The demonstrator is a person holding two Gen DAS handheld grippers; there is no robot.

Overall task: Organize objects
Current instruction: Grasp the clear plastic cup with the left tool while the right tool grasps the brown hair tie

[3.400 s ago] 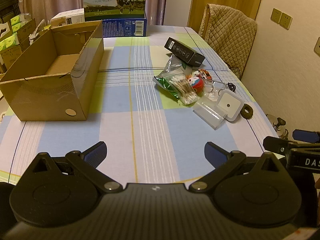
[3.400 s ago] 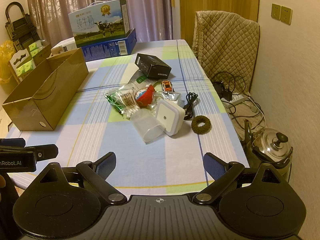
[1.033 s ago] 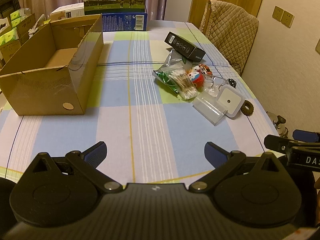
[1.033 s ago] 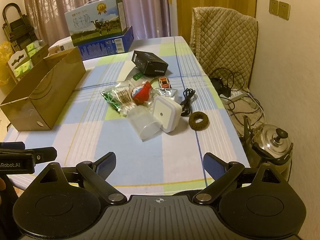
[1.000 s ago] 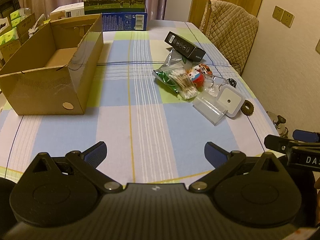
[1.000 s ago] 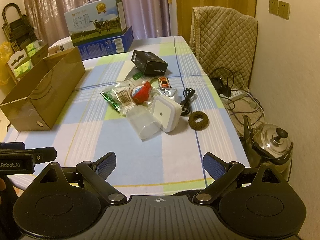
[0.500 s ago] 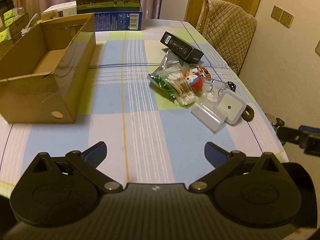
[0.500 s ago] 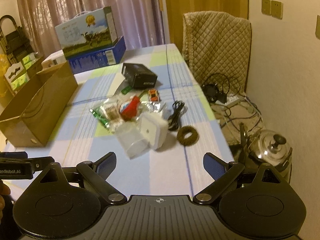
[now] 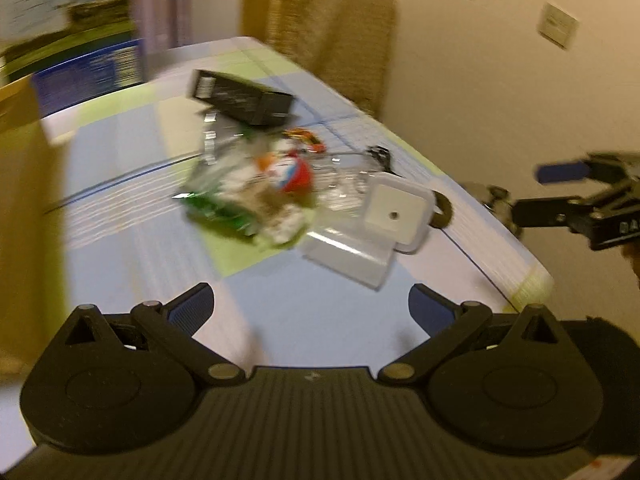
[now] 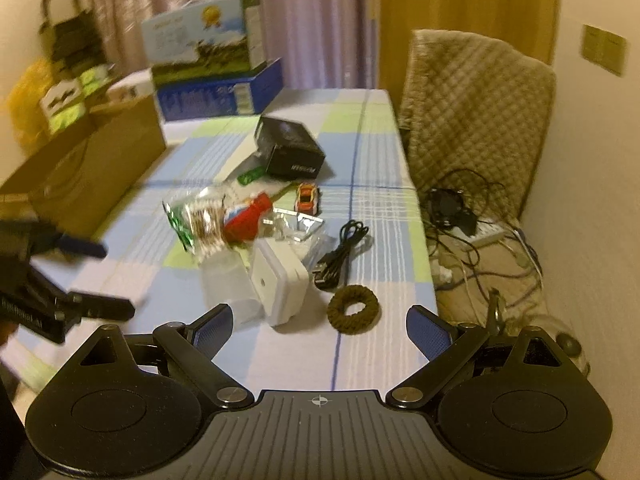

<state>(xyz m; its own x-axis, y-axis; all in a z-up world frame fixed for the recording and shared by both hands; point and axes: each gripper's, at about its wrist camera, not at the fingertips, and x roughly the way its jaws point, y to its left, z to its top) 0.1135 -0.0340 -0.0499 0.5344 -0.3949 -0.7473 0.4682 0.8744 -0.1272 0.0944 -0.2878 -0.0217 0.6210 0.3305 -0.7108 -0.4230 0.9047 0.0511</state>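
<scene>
Two hand-held grippers face a table covered in a checked cloth (image 10: 280, 360), where a heap of small things waits to be sorted. Nothing has been picked up, so the step in hand looks like the approach to the first object.

The left gripper (image 9: 310, 308) hovers above the near edge of the table, its two blue-tipped fingers spread wide and empty, aimed at the heap. The right gripper (image 10: 319, 324) hovers at the near right of the table, fingers also spread wide and empty. In each view the other gripper shows at the side, blurred.

The heap lies in the middle of the table. Nearest are a clear plastic tub (image 10: 230, 284) and a white square plug (image 10: 280, 280), touching each other. Just right of the plug lie a brown hair tie (image 10: 353, 309) and a coiled black cable (image 10: 340, 254). Farther off are a bag of cotton buds (image 10: 200, 220), a red and white toy (image 10: 246, 218), a small toy car (image 10: 307, 196) and a black box (image 10: 289, 152). An open cardboard box (image 10: 92, 172) stands at the left, well apart from the heap, and is probably where things should go.

The next move likely calls for lowering one gripper over a near object, such as the hair tie between the right fingers, and closing on it
</scene>
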